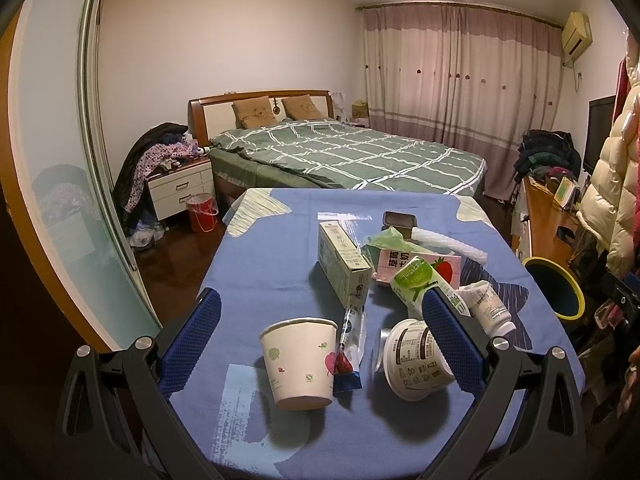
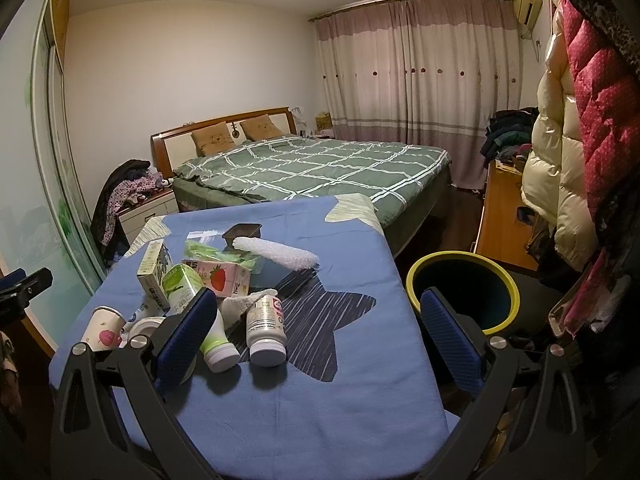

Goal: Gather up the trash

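Trash is piled on the blue-clothed table (image 1: 280, 276). In the left wrist view a paper cup (image 1: 298, 360) and a tipped yogurt tub (image 1: 416, 360) lie nearest, with a snack wrapper (image 1: 350, 340) between them. Behind are a white-green carton (image 1: 344, 264), a pink strawberry-milk carton (image 1: 420, 266), a green carton (image 1: 418, 280) and a bubble-wrap roll (image 1: 452, 246). My left gripper (image 1: 320, 300) is open above the cup and tub, holding nothing. My right gripper (image 2: 319, 298) is open over the table's right side, beside a white bottle (image 2: 266, 324) and a green-capped tube (image 2: 216, 340).
A dark bin with a yellow rim (image 2: 462, 292) stands on the floor just off the table's right edge. A bed (image 2: 320, 168) lies beyond the table. Hanging coats (image 2: 560, 152) and a wooden cabinet (image 2: 504, 216) crowd the right side; a sliding wardrobe door (image 1: 60, 160) is on the left.
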A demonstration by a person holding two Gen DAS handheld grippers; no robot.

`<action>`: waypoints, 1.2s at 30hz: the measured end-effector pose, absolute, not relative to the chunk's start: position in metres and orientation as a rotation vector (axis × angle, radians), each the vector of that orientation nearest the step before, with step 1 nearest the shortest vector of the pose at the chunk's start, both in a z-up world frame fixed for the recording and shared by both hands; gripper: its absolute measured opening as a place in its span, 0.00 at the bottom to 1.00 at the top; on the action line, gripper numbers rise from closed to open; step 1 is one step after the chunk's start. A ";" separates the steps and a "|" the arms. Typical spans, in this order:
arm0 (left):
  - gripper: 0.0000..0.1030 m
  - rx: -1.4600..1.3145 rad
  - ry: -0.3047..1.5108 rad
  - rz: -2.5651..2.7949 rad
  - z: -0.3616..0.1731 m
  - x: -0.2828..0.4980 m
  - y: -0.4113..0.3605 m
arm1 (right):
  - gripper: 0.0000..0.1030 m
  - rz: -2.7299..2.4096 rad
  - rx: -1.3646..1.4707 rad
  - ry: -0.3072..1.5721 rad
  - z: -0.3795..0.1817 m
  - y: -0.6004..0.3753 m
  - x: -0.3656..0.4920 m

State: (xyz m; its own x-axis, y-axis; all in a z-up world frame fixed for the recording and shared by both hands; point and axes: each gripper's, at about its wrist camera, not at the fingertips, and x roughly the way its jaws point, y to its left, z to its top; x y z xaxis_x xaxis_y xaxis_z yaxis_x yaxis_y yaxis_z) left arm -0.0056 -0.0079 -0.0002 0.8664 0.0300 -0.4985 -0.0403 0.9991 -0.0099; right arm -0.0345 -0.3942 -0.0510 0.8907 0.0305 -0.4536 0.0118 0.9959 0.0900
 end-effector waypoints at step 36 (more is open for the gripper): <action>0.96 -0.016 0.531 0.037 -0.004 -0.003 -0.010 | 0.94 0.012 0.095 0.479 -0.054 -0.393 -0.032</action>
State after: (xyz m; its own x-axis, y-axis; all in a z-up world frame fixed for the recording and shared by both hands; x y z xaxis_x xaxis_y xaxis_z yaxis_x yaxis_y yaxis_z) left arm -0.0028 -0.0096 -0.0038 0.8617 0.0315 -0.5064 -0.0397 0.9992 -0.0053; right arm -0.0323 -0.3931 -0.0544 0.8876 0.0335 -0.4594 0.0112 0.9955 0.0944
